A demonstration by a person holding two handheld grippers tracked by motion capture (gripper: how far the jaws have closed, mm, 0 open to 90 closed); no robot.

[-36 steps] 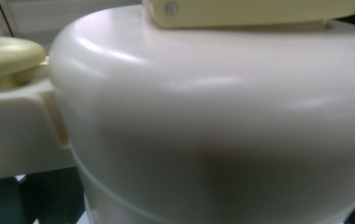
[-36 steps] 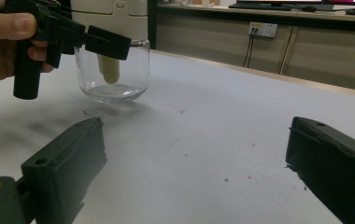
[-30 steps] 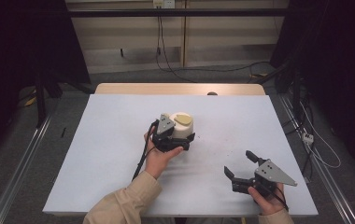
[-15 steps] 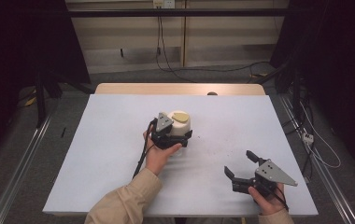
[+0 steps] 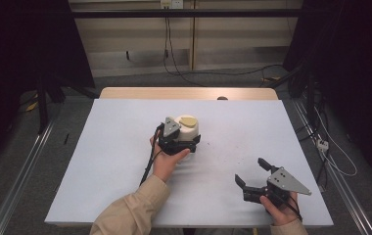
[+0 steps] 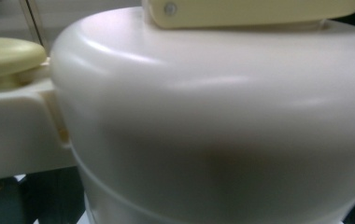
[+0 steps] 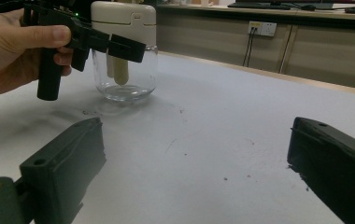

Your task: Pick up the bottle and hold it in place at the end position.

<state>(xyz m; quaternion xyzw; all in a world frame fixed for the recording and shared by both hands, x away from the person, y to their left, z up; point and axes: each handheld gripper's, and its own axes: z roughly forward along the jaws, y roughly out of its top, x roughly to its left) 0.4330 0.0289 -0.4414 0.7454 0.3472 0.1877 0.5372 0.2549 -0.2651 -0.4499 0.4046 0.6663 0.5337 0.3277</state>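
A jar (image 5: pixel 190 126) with a cream lid and a clear glass body stands near the middle of the white table (image 5: pixel 115 147). My left gripper (image 5: pixel 188 143) is at the jar from the near side, one jaw on each side of it where the lid meets the glass. The right gripper view has that gripper (image 7: pixel 128 46) in a hand, one jaw lying across the front of the jar (image 7: pixel 131 81). The cream lid (image 6: pixel 213 116) is right up against the left gripper view's camera. My right gripper (image 5: pixel 250 170) rests open at the table's front right, nothing between its jaws (image 7: pixel 194 149).
A wooden strip (image 5: pixel 189 93) runs along the table's far edge with a small dark object (image 5: pixel 221 98) on it. Cables (image 5: pixel 213 73) lie on the floor beyond. Small dark specks (image 7: pixel 180 112) dot the tabletop between the jar and my right gripper.
My left gripper has edged slightly farther along the jar. The right gripper has not moved.
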